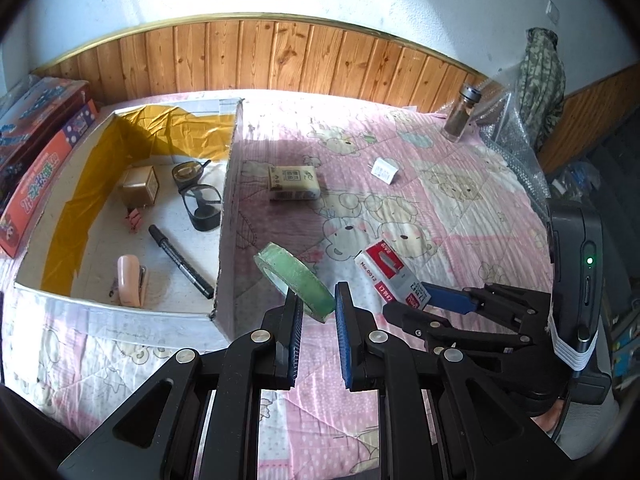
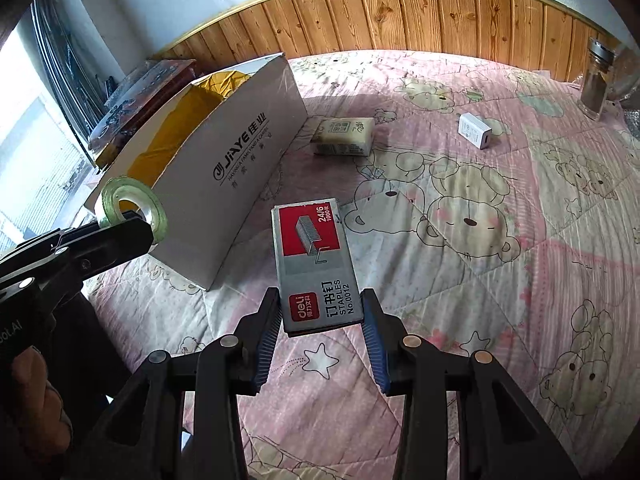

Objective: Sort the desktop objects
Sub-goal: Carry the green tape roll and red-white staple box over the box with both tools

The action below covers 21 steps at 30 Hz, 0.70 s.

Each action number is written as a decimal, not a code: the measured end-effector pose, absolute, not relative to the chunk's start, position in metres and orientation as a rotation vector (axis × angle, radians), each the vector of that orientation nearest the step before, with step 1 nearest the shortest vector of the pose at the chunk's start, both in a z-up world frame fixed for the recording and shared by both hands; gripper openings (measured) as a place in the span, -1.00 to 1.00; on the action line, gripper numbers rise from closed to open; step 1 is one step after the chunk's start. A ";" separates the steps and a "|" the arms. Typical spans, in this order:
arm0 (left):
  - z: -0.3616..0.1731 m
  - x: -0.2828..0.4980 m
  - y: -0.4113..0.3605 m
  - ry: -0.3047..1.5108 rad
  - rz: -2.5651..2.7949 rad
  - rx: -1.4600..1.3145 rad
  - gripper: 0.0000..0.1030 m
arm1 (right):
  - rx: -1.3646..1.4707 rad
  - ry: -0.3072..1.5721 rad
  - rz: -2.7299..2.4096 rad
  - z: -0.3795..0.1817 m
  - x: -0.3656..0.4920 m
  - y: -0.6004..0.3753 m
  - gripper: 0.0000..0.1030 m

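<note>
**Pink cartoon quilt, box to the left: both loads lifted**

Pink quilt under wood panelling; white cardboard box as landmark.

Left gripper: clamped on rim of green tape roll, roll just beside box's near right corner, nearly over the wall. Nearer of the two to the box.

Right gripper: clamped across short end of staple box, long axis pointing away from the jaws, off the quilt, right of the box wall, further out.

Likely next: carry left over the wall, release inside beside marker, stapler.

Still on quilt, right of box: tissue pack, charger.
</note>
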<state>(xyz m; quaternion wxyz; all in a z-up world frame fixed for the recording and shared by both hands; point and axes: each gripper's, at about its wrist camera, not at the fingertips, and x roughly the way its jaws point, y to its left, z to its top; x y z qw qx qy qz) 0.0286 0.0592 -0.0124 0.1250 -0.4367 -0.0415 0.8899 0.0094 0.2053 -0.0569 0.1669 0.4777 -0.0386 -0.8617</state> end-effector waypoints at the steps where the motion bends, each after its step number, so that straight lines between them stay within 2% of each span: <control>1: -0.010 0.030 0.056 -0.127 2.596 -1.267 -0.69 | 1.350 -0.101 -2.454 -0.053 0.011 0.202 -0.20; 21: 0.010 0.044 -0.039 -0.360 2.663 -1.225 -0.69 | 1.204 0.016 -2.434 0.007 0.025 0.132 -0.20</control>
